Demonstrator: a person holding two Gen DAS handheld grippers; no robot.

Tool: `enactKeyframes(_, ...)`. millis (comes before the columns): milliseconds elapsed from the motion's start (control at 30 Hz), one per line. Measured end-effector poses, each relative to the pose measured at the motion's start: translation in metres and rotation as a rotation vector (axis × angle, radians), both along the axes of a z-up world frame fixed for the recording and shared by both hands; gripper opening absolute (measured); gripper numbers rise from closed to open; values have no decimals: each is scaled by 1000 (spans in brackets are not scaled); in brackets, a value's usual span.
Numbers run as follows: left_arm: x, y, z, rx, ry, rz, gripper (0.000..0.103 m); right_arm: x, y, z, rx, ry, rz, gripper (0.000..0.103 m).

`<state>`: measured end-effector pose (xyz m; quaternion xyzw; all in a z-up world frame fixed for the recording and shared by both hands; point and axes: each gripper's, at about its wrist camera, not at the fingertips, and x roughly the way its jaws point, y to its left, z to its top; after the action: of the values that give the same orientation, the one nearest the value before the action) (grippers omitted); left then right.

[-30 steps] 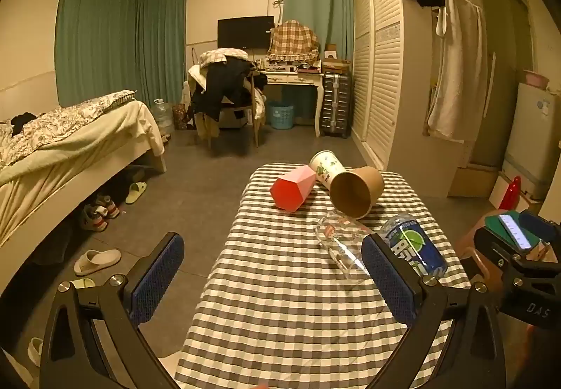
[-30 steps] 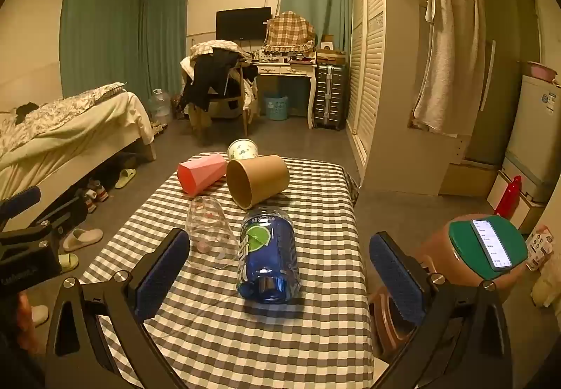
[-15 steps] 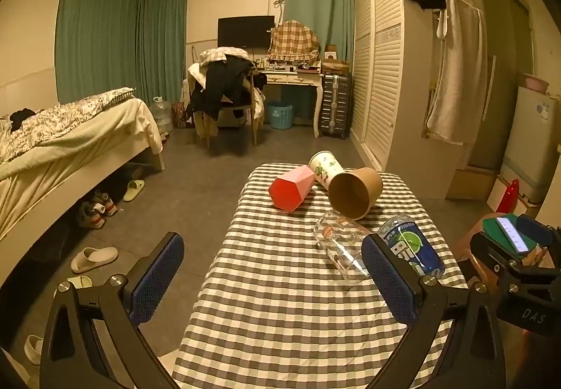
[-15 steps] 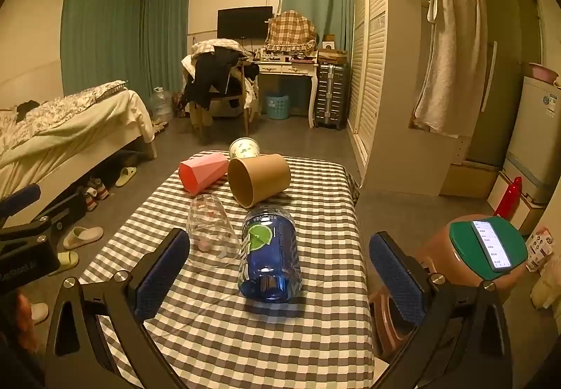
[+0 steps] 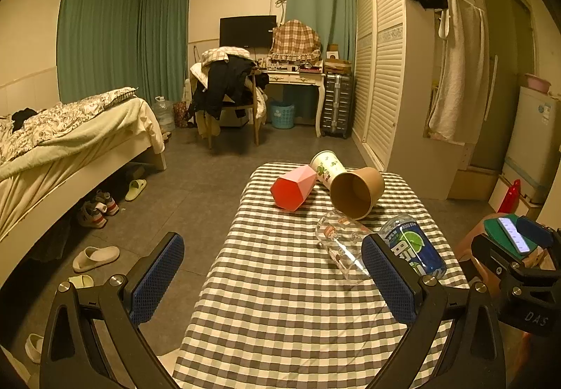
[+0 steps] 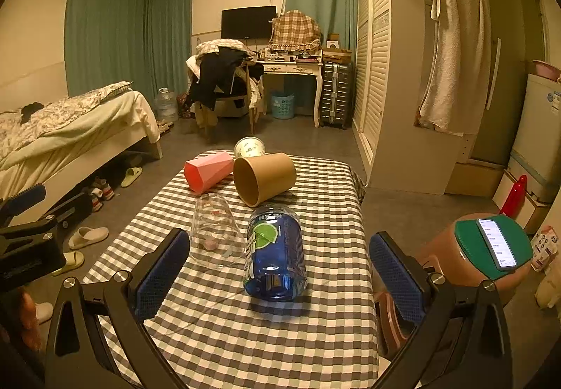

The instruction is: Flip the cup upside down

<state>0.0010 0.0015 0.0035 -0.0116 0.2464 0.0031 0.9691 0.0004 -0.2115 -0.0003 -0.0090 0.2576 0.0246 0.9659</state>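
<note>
Several cups lie on their sides on a checked table (image 5: pixel 280 301) (image 6: pixel 333 336): a red faceted cup (image 5: pixel 292 187) (image 6: pixel 207 171), a brown paper cup (image 5: pixel 356 190) (image 6: pixel 264 176), a white printed cup (image 5: pixel 326 169) (image 6: pixel 249 147), a clear glass cup (image 5: pixel 342 250) (image 6: pixel 215 234) and a blue cup with a lime print (image 5: pixel 412 247) (image 6: pixel 275 252). My left gripper (image 5: pixel 271 280) is open and empty above the table's near end. My right gripper (image 6: pixel 278 282) is open and empty, its jaws wide on either side of the blue cup's near end, not touching it.
A bed (image 5: pixel 63 150) stands at the left with shoes and slippers (image 5: pixel 96 254) on the floor. A brown stool with a green top and a phone (image 6: pixel 491 245) stands right of the table. A wardrobe (image 5: pixel 392 80), chair and desk stand behind.
Both grippers have shifted only slightly relative to the table. The cups have not moved.
</note>
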Motion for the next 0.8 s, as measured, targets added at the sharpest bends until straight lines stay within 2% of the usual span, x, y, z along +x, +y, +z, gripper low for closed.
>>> enactKeyframes(800,-2,3,0,-3,2,4,103,0,4,1,2,0,6,103)
